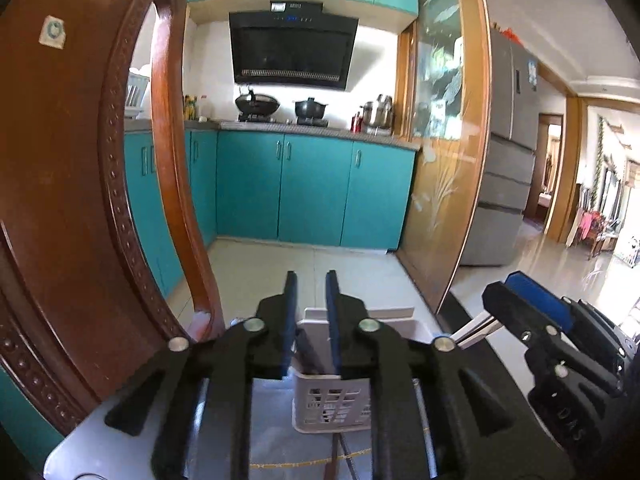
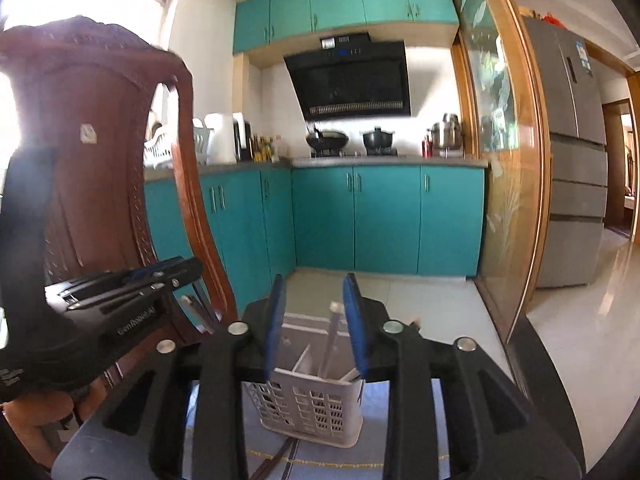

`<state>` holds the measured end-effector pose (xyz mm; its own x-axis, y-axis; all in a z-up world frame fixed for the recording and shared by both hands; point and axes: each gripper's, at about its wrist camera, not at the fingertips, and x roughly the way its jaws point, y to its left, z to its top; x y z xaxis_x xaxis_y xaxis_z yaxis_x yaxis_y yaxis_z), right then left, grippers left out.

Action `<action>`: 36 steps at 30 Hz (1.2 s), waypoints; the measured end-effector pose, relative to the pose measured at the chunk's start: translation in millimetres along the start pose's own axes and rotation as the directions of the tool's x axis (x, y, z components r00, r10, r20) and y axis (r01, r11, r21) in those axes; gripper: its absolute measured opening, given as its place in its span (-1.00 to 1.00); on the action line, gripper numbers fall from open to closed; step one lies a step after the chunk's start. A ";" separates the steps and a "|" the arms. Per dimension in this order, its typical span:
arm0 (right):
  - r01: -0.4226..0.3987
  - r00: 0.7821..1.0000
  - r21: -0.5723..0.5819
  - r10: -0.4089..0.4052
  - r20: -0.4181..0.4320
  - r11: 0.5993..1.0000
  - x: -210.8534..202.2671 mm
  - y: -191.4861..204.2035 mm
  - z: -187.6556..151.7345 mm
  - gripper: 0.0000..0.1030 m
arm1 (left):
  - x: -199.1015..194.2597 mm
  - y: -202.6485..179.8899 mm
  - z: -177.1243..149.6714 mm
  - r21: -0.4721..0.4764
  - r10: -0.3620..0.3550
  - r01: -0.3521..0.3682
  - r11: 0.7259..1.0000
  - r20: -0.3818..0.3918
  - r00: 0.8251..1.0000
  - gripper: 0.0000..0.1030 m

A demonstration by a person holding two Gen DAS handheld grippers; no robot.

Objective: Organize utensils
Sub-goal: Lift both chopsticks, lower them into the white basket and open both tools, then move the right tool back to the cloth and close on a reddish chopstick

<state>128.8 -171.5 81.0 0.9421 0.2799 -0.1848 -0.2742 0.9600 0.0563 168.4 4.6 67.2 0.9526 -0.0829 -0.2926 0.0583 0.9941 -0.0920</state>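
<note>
Standing on a pale, smooth table (image 2: 400,432), a white plastic utensil basket (image 2: 312,408) with lattice-cut walls is holding a few slim utensils upright in its divided compartments. White, square-ended chopsticks (image 2: 334,332) are leaning up out of it in the right wrist view, tilted slightly. The right gripper (image 2: 316,316), black and angular with flat blue pads, is hovering just above the basket rim with its jaws parted; the chopstick tops are showing between the pads, but nothing is pressing on them. The left gripper (image 1: 311,320), built the same way, is sitting over the basket with a narrower gap between its pads, and nothing is clamped there either; a dark flat handle (image 1: 308,354) is standing in the basket just below. More thin, dark utensils (image 1: 340,456) are lying flat on the table in front of the basket. A carved, glossy red-brown wooden chair back (image 1: 80,200) is curving up at the left. Teal, flat-fronted cabinets (image 1: 312,184) are lining the kitchen behind.
</note>
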 end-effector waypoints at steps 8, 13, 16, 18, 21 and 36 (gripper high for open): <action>-0.079 0.995 0.006 0.078 0.068 0.997 -43.2 -3.2 -8.3 -0.07 | -40.6 7.5 -8.6 -0.028 0.065 -0.062 0.998 0.125 0.990 -0.45; -0.187 0.981 -0.054 0.183 -0.063 0.981 -52.5 15.3 -45.8 0.04 | -56.1 6.9 -30.4 0.021 0.156 -0.161 0.987 0.140 0.978 -0.11; -0.256 0.945 -0.041 0.241 -0.219 0.966 -37.0 23.9 -71.7 0.06 | -55.6 9.3 -41.0 0.045 0.190 -0.196 0.980 0.101 0.976 -0.02; -0.275 0.911 0.019 0.267 -0.315 0.961 -20.9 22.3 -85.1 0.07 | -55.9 15.1 -48.2 0.034 0.207 -0.210 0.977 0.070 0.976 0.16; -0.221 0.853 0.104 0.243 -0.461 0.970 8.8 13.2 -102.6 0.07 | -59.5 25.1 -55.1 0.011 0.217 -0.217 0.976 0.042 0.975 0.29; -0.078 0.703 -0.039 0.027 -0.711 0.996 66.0 42.1 -182.7 0.08 | -80.5 40.7 -64.7 0.006 0.210 -0.210 0.978 0.021 0.978 0.64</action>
<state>144.2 -112.1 -108.0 0.5176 0.2245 -0.8256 -0.3545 0.9345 0.0319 74.8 47.2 25.4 0.9498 0.1290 -0.2851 -0.1413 0.9897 -0.0229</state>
